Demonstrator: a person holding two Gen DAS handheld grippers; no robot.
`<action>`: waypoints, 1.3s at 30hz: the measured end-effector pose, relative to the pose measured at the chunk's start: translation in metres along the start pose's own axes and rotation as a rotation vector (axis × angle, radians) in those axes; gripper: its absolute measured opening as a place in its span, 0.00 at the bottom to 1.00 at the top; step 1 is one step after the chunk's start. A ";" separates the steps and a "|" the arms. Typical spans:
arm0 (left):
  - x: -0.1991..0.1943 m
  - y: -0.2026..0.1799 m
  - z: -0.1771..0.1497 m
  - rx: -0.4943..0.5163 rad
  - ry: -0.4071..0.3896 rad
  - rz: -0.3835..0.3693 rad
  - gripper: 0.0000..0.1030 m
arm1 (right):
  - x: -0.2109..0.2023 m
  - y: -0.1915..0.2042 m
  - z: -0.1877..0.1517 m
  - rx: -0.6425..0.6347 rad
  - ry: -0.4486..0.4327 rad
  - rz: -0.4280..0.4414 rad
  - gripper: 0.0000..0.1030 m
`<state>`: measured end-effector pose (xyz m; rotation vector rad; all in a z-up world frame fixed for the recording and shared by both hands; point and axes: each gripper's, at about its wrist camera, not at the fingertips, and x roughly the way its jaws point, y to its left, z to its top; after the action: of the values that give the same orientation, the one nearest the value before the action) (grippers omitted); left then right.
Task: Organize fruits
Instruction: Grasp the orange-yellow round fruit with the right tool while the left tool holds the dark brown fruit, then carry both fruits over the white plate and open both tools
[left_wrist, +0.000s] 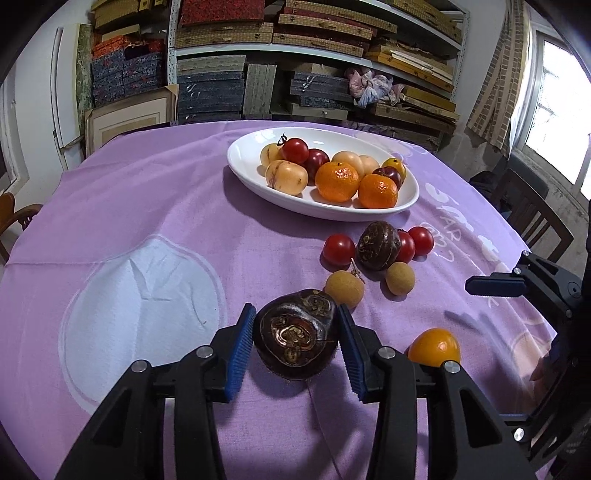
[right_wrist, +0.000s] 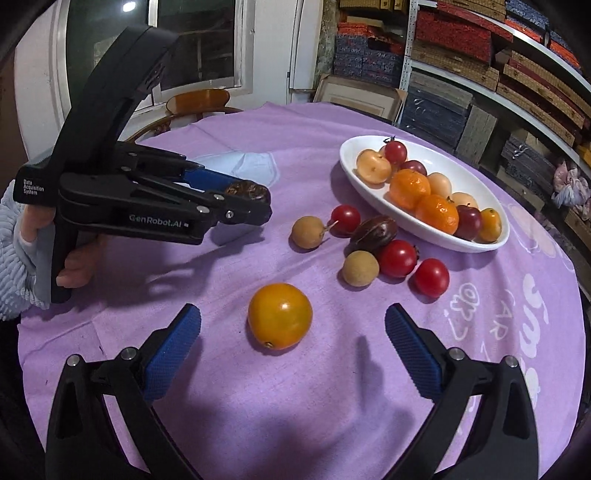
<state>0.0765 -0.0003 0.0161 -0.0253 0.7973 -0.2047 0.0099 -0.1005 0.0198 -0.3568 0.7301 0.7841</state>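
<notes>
My left gripper is shut on a dark brown, patterned fruit, its blue pads pressing both sides, low over the purple cloth. The right wrist view shows the same left gripper from the side with that dark fruit at its tip. My right gripper is open, and an orange-yellow round fruit lies on the cloth just ahead between its fingers, untouched. A white oval bowl at the back holds oranges, red tomatoes and pale fruits.
Loose on the cloth by the bowl lie red tomatoes, a second dark fruit and two tan round fruits. Shelves of stacked boxes stand behind the table. Chairs stand at its edges. A person's hand holds the left gripper.
</notes>
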 end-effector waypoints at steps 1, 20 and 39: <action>0.000 0.001 0.000 -0.004 0.003 0.004 0.44 | 0.001 0.001 0.000 0.003 -0.002 0.010 0.88; 0.006 0.001 -0.003 -0.005 0.028 -0.004 0.44 | 0.016 -0.008 0.001 0.087 0.064 0.061 0.37; 0.060 -0.043 0.107 0.082 0.021 -0.062 0.44 | 0.017 -0.187 0.117 0.505 -0.046 -0.192 0.37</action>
<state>0.1864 -0.0594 0.0527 0.0291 0.8092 -0.2966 0.2113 -0.1533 0.0953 0.0481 0.8089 0.4043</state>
